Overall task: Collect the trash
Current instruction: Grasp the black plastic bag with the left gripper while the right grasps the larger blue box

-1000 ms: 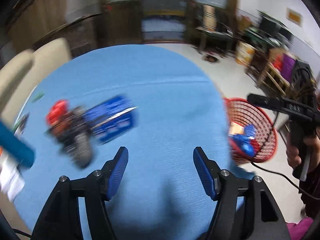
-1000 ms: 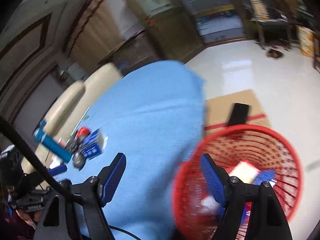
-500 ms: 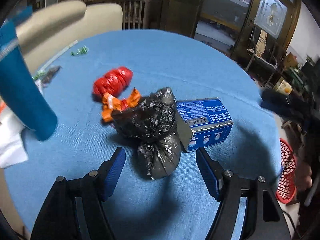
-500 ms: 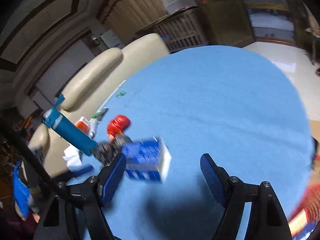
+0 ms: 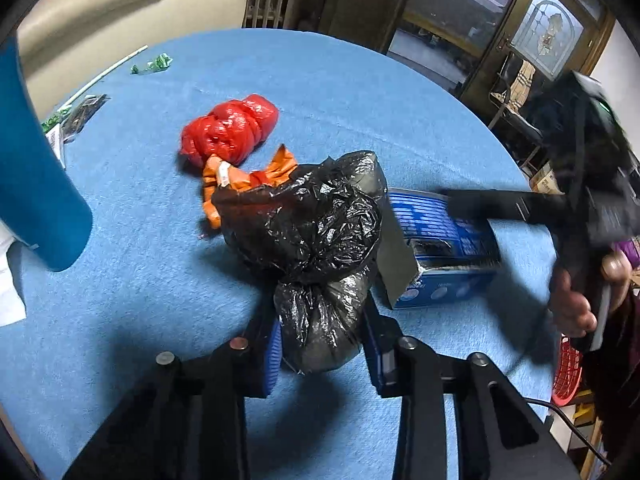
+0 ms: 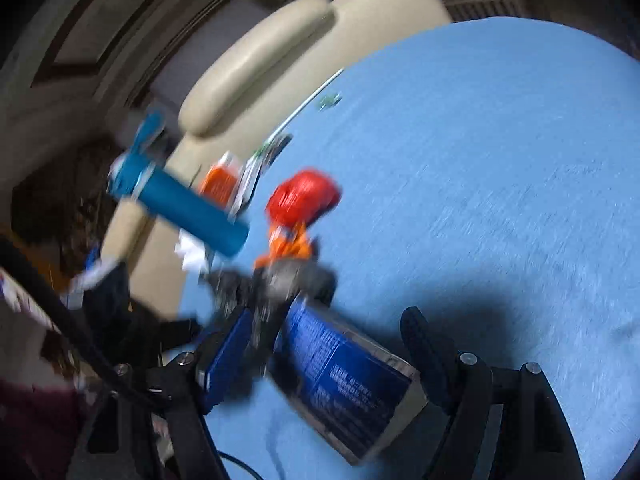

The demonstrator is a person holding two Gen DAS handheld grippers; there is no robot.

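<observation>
A knotted black trash bag [image 5: 308,240] lies on the blue table [image 5: 360,92]. My left gripper [image 5: 322,344] is shut on its lower lobe. A blue carton [image 5: 440,252] lies right of the bag, with a red bag [image 5: 230,130] and an orange wrapper [image 5: 244,178] behind. In the right wrist view my right gripper [image 6: 320,352] is open with the blue carton [image 6: 352,384] between its fingers; the red bag [image 6: 304,200] lies beyond. The right gripper also shows in the left wrist view [image 5: 520,204], over the carton.
A blue tube [image 5: 28,168] stands at the left, with white paper [image 5: 8,304] and small wrappers [image 5: 76,114] near it. A beige chair [image 5: 120,4] is behind the table. A red basket [image 5: 566,372] stands on the floor at the right.
My left gripper moved forward and closed on the black bag's lower lobe. My right gripper moved in from the basket side and now straddles the blue carton.
</observation>
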